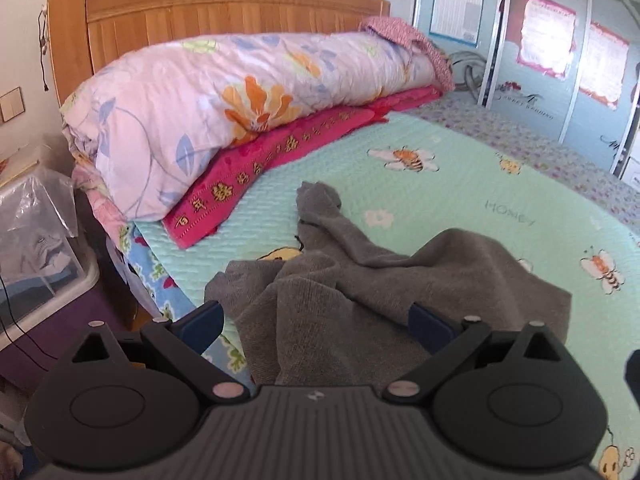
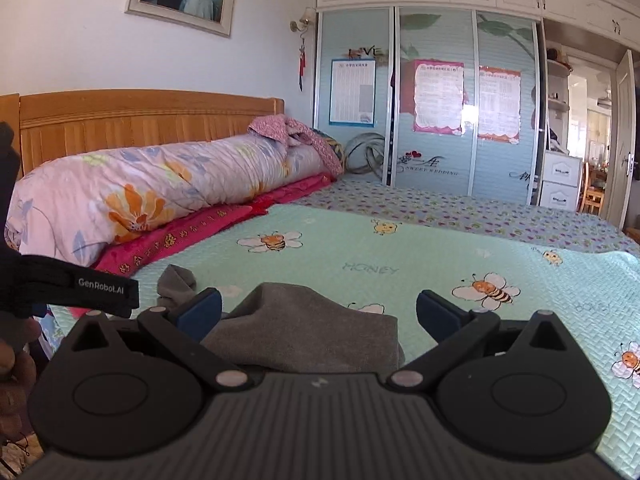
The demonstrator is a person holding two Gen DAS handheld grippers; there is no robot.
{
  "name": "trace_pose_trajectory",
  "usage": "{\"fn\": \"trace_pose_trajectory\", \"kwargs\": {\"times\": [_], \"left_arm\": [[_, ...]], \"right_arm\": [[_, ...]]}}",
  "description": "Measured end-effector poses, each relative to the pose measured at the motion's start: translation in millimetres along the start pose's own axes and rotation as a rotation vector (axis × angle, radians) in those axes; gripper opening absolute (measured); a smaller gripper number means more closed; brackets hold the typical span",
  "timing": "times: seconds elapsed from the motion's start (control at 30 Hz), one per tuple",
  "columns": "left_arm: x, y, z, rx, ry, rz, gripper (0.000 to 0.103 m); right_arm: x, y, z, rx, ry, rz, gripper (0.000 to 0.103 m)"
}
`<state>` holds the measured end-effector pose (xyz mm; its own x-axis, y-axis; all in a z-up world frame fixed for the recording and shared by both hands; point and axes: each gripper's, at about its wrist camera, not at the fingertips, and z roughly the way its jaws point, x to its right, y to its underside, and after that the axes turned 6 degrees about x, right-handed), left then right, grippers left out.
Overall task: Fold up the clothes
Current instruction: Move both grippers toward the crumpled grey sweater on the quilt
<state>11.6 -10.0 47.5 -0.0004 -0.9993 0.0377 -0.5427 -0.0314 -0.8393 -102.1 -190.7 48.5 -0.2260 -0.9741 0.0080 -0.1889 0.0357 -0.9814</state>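
Left wrist view: the left gripper (image 1: 320, 320) hangs over the near edge of the bed, its blue-padded fingers (image 1: 202, 320) spread wide and holding nothing. Between and beyond them lies a grey garment (image 1: 360, 276), crumpled on the green bee-print quilt (image 1: 460, 200). One narrow part of it stretches away toward the headboard (image 1: 216, 12), and its near edge droops off the side of the bed. A rolled floral duvet (image 1: 240, 96) rests on a red blanket (image 1: 248, 168) against the headboard. A clear plastic box (image 1: 44, 248) stands on the floor at the left.

Right wrist view: the right gripper (image 2: 318, 314) also has its fingers (image 2: 200, 312) wide apart, empty, low above the garment (image 2: 304, 332). The cloth bunches up in a hump between the fingers, on the quilt (image 2: 440, 256); whether the pads touch it I cannot tell. A black strap (image 2: 68, 286) marked GenRobot.AI crosses the left edge, with a hand (image 2: 16, 364) partly seen below it. Wardrobe doors (image 2: 432, 100) stand beyond the bed, with posters stuck to them.
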Motion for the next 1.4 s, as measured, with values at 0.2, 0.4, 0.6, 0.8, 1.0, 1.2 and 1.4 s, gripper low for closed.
{"fn": "trace_pose_trajectory", "kwargs": {"times": [0.2, 0.4, 0.6, 0.8, 1.0, 1.2, 1.4], "left_arm": [[-11, 0, -9, 0.010, 0.008, -0.023, 0.102], [-19, 1, -5, 0.001, 0.007, -0.036, 0.102], [-27, 9, 20, -0.032, -0.021, -0.033, 0.102], [-39, 39, 80, -0.164, -0.080, 0.013, 0.101], [-46, 54, 105, -0.265, -0.043, -0.014, 0.097], [-43, 53, 110, -0.272, -0.043, -0.015, 0.097], [-41, 51, 118, -0.279, -0.044, -0.014, 0.097]], "right_arm": [[-8, -5, -9, 0.016, -0.002, -0.017, 0.103], [-10, -3, -9, 0.005, -0.001, -0.025, 0.103], [-12, 15, 21, -0.083, -0.002, -0.026, 0.103], [-18, 42, 76, -0.226, -0.009, -0.050, 0.102], [-28, 63, 119, -0.329, -0.032, -0.048, 0.102], [-37, 65, 140, -0.381, -0.035, -0.025, 0.102], [-36, 61, 153, -0.405, -0.043, -0.029, 0.102]]}}
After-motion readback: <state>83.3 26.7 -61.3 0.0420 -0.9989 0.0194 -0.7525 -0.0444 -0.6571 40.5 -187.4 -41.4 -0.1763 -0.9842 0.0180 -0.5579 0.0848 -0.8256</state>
